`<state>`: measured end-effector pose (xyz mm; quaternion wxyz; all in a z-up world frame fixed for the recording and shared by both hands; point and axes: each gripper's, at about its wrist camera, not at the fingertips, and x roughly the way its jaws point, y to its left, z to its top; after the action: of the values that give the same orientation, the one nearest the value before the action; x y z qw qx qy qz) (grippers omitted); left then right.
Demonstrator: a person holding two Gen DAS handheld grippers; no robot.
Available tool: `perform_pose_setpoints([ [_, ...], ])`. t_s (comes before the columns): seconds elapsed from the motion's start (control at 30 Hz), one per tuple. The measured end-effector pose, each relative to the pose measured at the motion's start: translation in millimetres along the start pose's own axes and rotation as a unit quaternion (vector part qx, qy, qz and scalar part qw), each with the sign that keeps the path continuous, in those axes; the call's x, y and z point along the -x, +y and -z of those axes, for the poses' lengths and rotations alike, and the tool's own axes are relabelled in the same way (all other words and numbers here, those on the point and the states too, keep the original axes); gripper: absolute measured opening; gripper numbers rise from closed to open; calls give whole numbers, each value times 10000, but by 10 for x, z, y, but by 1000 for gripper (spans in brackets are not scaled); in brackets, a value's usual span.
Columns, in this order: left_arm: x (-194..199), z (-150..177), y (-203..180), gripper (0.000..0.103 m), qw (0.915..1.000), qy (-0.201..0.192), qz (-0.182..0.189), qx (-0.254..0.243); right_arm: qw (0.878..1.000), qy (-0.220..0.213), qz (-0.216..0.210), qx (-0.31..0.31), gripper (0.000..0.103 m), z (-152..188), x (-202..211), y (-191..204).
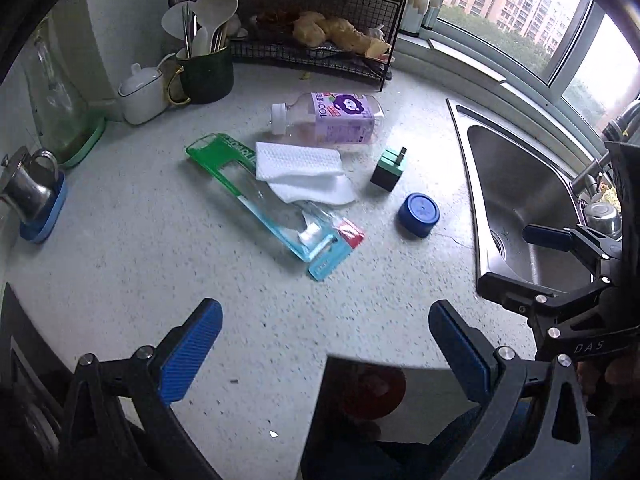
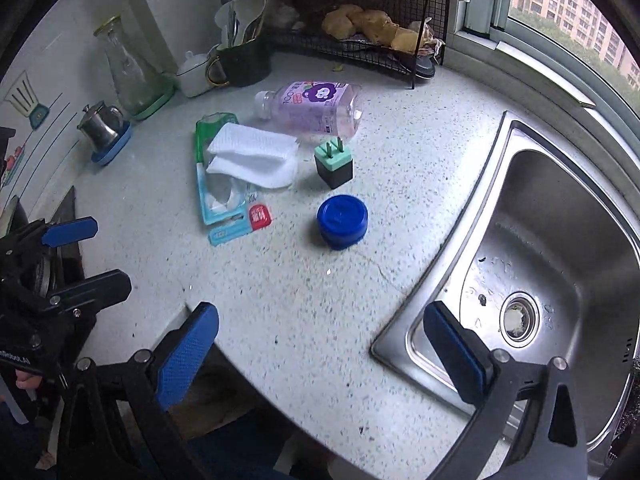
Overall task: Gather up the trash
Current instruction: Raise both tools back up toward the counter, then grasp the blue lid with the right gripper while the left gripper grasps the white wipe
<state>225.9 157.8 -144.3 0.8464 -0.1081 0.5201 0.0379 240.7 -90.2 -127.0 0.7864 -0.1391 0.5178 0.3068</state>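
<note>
On the speckled worktop [image 1: 120, 272], trash sits mid-surface. Bottle [image 1: 328, 122] lies on its side at 12 o'clock of the pile, long axis running 9-to-3 in left wrist view, white cap toward 9. Tissue [image 1: 304, 174] is draped over a toothbrush pack [image 1: 260, 196], just beside the bottle; whether they touch, cannot tell. Pack lies flat, long axis from 10 to 4 o'clock, green end at 10, with a small red wrapper [image 1: 351, 233] at its 4 o'clock end. Plug [image 1: 388, 170] stands at 3 o'clock of tissue, prongs up in right wrist view. Blue cap [image 1: 419, 215] sits flat at 5 o'clock of the plug, apart from it. Sink [image 1: 520, 208] at 3 o'clock, wire rack [image 1: 316, 56] at 12.

Left hand-held gripper [image 1: 324, 348] hovers low over the near worktop edge, jaws wide apart, nothing between them, aimed toward the pile. Right hand-held gripper [image 2: 320, 344] likewise spread wide and empty, hovering over the near edge between worktop and sink corner, well apart from the trash.
</note>
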Motion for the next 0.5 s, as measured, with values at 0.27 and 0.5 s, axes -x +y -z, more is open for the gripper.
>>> perform_pose_setpoints([
  [0.27, -425, -425, 201, 102, 9988, 277, 209, -343, 9995, 137, 264, -115, 102, -442, -401, -35],
  [0.5, -717, -569, 278, 102, 9968, 528, 283, -534, 9973, 574, 409, -214, 79, -543, -765, -89],
])
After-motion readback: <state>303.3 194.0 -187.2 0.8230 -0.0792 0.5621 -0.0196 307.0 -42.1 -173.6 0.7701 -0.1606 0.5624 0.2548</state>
